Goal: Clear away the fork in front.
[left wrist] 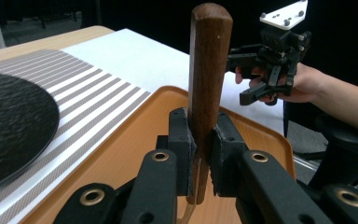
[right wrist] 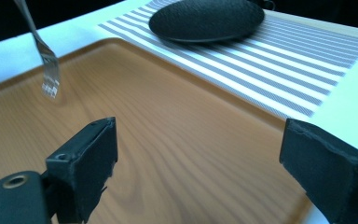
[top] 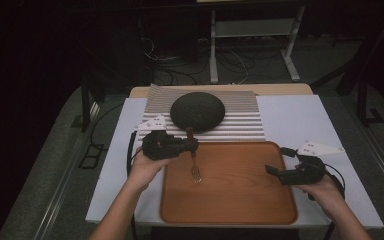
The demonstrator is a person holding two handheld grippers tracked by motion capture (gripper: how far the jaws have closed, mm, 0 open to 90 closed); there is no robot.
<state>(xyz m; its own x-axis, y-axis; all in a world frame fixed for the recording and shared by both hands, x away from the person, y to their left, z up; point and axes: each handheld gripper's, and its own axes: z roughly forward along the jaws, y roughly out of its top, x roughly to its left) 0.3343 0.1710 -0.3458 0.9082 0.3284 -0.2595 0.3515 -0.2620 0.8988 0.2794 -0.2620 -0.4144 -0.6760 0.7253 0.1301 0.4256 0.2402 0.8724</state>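
Observation:
A fork [top: 195, 165] with a brown wooden handle [left wrist: 208, 84] hangs over the wooden tray [top: 230, 200], tines [right wrist: 50, 77] pointing down just above the tray floor. My left gripper [top: 192, 145] is shut on the handle, and both pads [left wrist: 182, 140] press its sides. My right gripper [top: 276, 171] is open over the tray's right edge, with nothing between its jaws. The left gripper view shows that right gripper [left wrist: 256, 81] farther off, held in a hand.
A dark round plate [top: 197, 111] lies on a striped placemat [top: 240, 120] behind the tray. A white board [top: 295, 120] covers the table. Cables and a metal stand [top: 252, 45] are on the floor beyond.

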